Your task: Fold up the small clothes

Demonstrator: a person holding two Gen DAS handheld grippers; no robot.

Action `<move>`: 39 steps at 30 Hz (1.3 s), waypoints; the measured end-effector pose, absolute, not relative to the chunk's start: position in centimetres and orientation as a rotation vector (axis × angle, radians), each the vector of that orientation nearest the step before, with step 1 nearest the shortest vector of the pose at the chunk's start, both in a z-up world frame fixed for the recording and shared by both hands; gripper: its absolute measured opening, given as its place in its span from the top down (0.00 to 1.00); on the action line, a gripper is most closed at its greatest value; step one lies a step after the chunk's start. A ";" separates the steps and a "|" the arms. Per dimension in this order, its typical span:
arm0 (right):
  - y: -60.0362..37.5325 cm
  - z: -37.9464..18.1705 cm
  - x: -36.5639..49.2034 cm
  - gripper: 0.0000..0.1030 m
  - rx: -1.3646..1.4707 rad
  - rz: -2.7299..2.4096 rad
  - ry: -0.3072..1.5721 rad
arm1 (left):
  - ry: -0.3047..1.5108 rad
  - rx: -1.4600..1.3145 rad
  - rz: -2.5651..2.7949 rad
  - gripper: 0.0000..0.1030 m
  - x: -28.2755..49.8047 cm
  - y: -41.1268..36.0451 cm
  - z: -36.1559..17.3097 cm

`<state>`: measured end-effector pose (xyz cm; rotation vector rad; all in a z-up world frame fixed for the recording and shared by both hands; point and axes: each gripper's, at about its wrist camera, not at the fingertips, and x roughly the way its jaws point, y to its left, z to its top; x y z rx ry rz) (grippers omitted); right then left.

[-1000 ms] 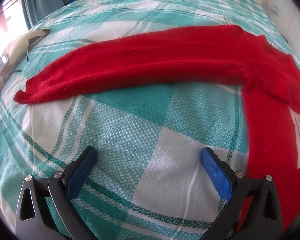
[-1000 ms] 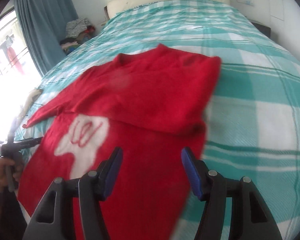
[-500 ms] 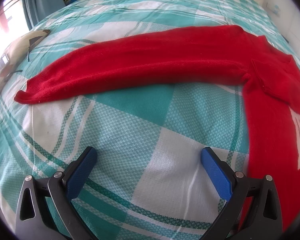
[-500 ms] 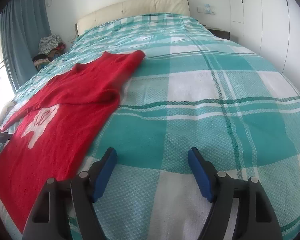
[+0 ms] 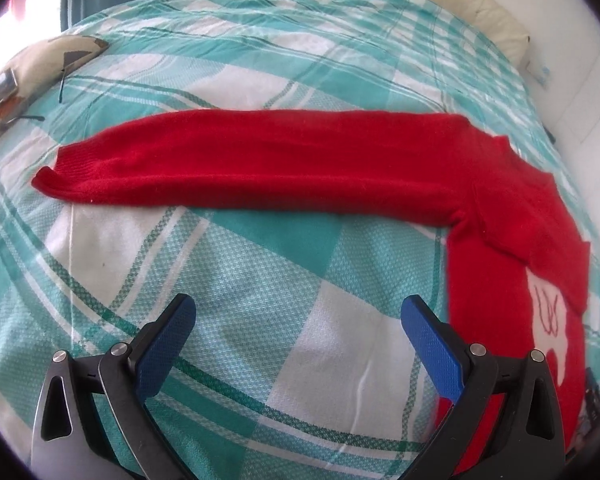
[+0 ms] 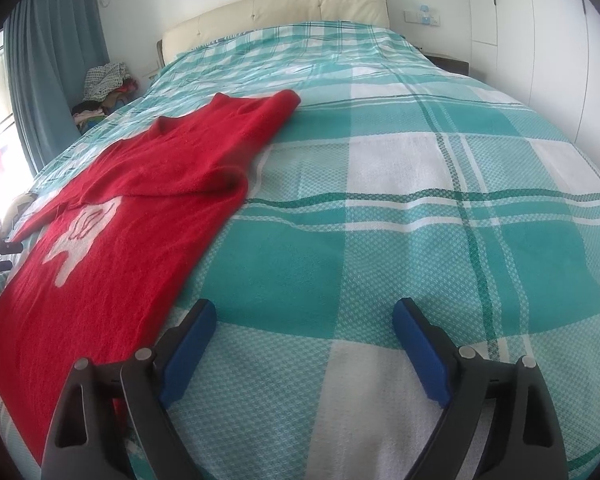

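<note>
A red sweater (image 6: 132, 216) with a white motif lies flat on the checked bed. Its right sleeve is folded in across the chest. Its left sleeve (image 5: 260, 168) stretches straight out to the side. My left gripper (image 5: 300, 312) hovers open over bare bedspread just short of that sleeve, with nothing between its blue pads. My right gripper (image 6: 304, 316) hangs over the bedspread to the right of the sweater's side edge. Its jaws are opening and nothing is between them. The other gripper shows dimly at the right view's left edge.
The teal and white checked bedspread (image 6: 420, 208) covers the whole bed. A cream headboard (image 6: 284, 8) stands at the far end. A patterned cushion (image 5: 40, 60) lies near the bed's left edge. A pile of clothes (image 6: 104, 84) sits by the blue curtain (image 6: 52, 60).
My right gripper has swung off the sweater to the bare bedspread at its right and its jaws have widened. The left gripper has risen a little, so the sleeve sits lower in view.
</note>
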<state>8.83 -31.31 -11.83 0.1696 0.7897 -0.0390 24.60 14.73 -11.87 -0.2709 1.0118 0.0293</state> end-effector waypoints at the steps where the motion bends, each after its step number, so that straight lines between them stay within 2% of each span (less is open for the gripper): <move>1: -31.3 -11.8 8.9 0.13 0.169 -0.040 0.790 | 1.013 -0.286 0.032 0.00 24.6 15.0 -11.9; 39: -31.4 -11.8 8.7 0.11 0.160 -0.044 0.792 | 1.013 -0.214 -0.006 0.01 23.5 13.5 -11.5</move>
